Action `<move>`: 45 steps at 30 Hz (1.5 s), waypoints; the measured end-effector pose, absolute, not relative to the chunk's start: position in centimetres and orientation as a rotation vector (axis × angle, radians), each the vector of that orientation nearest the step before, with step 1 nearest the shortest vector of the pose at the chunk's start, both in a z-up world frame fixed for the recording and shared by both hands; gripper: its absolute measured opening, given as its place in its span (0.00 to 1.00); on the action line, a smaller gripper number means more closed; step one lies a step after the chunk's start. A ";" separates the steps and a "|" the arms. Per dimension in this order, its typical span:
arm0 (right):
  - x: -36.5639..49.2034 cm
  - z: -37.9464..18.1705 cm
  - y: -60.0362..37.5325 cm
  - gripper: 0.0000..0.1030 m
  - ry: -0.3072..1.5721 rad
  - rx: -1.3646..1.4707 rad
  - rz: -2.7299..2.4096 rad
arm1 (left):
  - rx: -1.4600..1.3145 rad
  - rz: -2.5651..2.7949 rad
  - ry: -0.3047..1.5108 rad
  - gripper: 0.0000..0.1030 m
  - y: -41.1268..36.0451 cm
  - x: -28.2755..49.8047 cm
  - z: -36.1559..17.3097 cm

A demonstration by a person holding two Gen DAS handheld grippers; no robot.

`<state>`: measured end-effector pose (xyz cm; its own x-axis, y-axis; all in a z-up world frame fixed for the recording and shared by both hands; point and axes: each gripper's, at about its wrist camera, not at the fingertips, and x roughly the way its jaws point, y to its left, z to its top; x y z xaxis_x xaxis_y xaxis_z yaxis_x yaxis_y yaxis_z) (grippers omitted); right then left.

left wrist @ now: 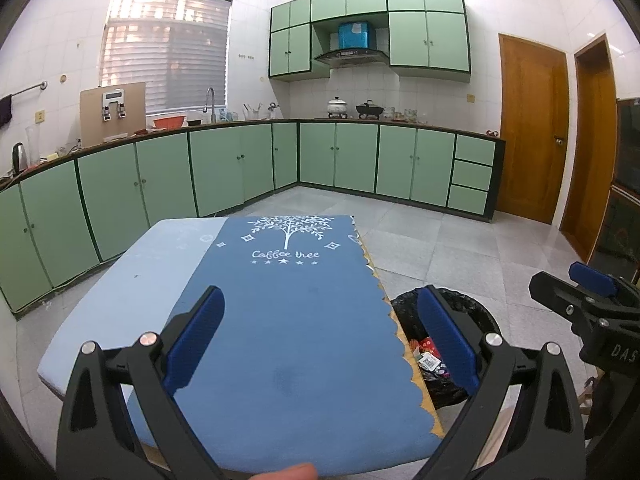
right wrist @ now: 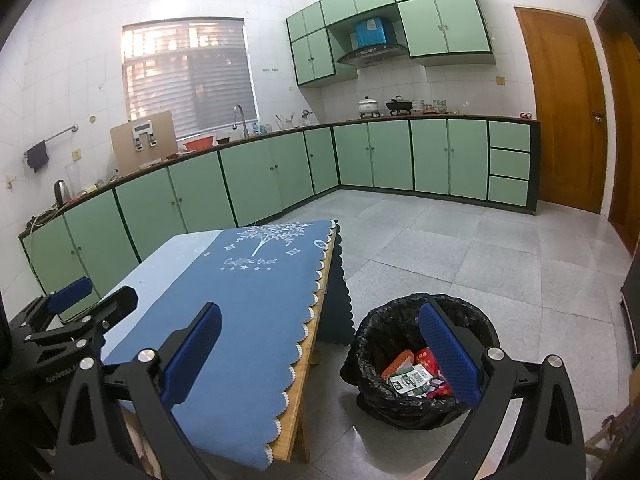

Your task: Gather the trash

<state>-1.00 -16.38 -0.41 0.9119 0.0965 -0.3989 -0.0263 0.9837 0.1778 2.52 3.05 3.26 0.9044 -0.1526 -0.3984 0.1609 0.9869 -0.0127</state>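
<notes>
A bin lined with a black bag (right wrist: pixel 380 360) stands on the floor to the right of the table; the bin (left wrist: pixel 404 308) is also partly seen in the left wrist view. Several crumpled wrappers (right wrist: pixel 414 376) in red, green and white lie inside it. The table carries a blue cloth (left wrist: pixel 288 312) printed "Coffee tree" and nothing lies on it. My left gripper (left wrist: pixel 320 340) hovers open over the near end of the cloth, holding nothing. My right gripper (right wrist: pixel 324 354) is open and empty too, spanning the table's right edge and the bin. Each gripper shows at the edge of the other's view.
Green cabinets (left wrist: pixel 224 168) run along the left and far walls under a cluttered counter (right wrist: pixel 256 132). Wooden doors (left wrist: pixel 532 128) stand at the right. Grey tiled floor (right wrist: pixel 460 256) stretches beyond the bin. A fingertip (left wrist: pixel 296 472) shows at the bottom of the left wrist view.
</notes>
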 end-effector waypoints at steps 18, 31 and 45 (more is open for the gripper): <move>-0.7 -0.8 -16.5 0.94 0.421 0.173 0.059 | 0.020 -0.161 0.415 0.92 2.6 2.9 3.1; -0.6 -0.9 -16.5 0.94 0.421 0.176 0.057 | 0.022 -0.163 0.418 0.92 1.9 3.1 2.8; -0.4 -1.1 -16.5 0.94 0.420 0.179 0.057 | 0.022 -0.162 0.417 0.92 1.7 3.2 2.7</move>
<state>-0.39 -16.51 -1.11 0.9116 0.0922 -0.4006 -0.0183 0.9826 0.1846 3.23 1.73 2.68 0.9017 -0.1516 -0.4050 0.1608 0.9869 -0.0116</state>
